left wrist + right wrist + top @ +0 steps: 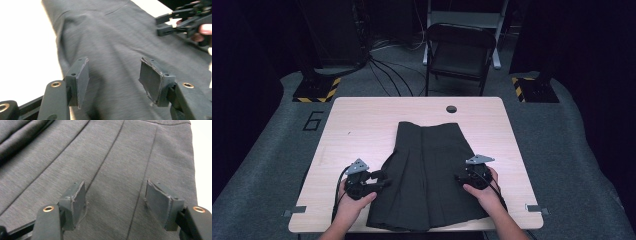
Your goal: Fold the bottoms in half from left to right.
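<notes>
A dark skirt (427, 172) lies flat on the tabletop (362, 120), between the two units. The left hand-held gripper (384, 181) sits at the skirt's left edge, jaws spread, nothing clamped. The right hand-held gripper (458, 177) rests over the right edge, jaws likewise apart, fabric lying beneath them ungripped.

dim dark surroundings, bright overexposed table (22, 45), slight blur.
</notes>
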Action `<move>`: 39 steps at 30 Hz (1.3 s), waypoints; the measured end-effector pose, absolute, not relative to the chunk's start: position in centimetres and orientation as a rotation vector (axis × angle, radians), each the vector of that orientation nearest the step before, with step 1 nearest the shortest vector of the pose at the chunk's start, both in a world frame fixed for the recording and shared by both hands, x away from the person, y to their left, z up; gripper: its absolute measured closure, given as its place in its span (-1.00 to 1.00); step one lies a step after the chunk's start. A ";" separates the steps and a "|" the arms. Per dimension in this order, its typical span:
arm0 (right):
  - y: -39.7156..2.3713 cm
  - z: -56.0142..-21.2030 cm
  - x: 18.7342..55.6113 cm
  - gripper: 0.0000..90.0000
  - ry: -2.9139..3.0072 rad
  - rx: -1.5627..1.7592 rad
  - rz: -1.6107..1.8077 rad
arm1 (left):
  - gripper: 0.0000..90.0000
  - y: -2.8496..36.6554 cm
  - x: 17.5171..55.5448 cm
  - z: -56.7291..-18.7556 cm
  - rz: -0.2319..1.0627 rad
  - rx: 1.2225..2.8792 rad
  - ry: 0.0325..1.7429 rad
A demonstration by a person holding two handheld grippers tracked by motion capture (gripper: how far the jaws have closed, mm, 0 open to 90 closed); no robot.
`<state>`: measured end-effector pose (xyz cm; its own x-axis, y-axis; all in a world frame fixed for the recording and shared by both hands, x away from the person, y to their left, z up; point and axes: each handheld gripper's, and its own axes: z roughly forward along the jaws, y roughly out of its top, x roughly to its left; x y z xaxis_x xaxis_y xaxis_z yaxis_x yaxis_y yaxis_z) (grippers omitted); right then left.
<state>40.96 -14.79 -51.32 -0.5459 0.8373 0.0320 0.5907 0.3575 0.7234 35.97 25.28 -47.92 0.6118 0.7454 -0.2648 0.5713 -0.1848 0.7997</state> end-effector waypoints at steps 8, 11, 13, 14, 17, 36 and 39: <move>-14.0 -50.9 41.1 -0.29 2.304 1.197 1.009 | -0.24 26.5 36.7 -49.4 0.298 1.864 1.163; -13.7 -50.9 41.1 -0.29 2.311 1.209 1.016 | -0.25 26.7 37.0 -50.2 0.207 1.833 1.191; -13.5 -50.8 41.2 -0.28 2.322 1.201 1.021 | -0.25 26.6 37.1 -50.2 0.200 1.830 1.193; -13.3 -50.8 41.2 -0.28 2.324 1.199 1.020 | -0.24 26.5 37.1 -50.3 0.203 1.832 1.184; -13.0 -50.7 41.2 -0.27 2.339 1.180 1.011 | -0.22 26.0 37.2 -50.4 0.183 1.860 1.145; -8.0 -48.7 42.0 -0.26 2.390 1.142 1.103 | -0.17 23.1 36.6 -51.3 0.171 1.992 1.025; -7.0 -48.9 42.2 -0.27 2.395 1.137 1.122 | -0.17 23.2 36.6 -51.4 0.172 2.000 1.024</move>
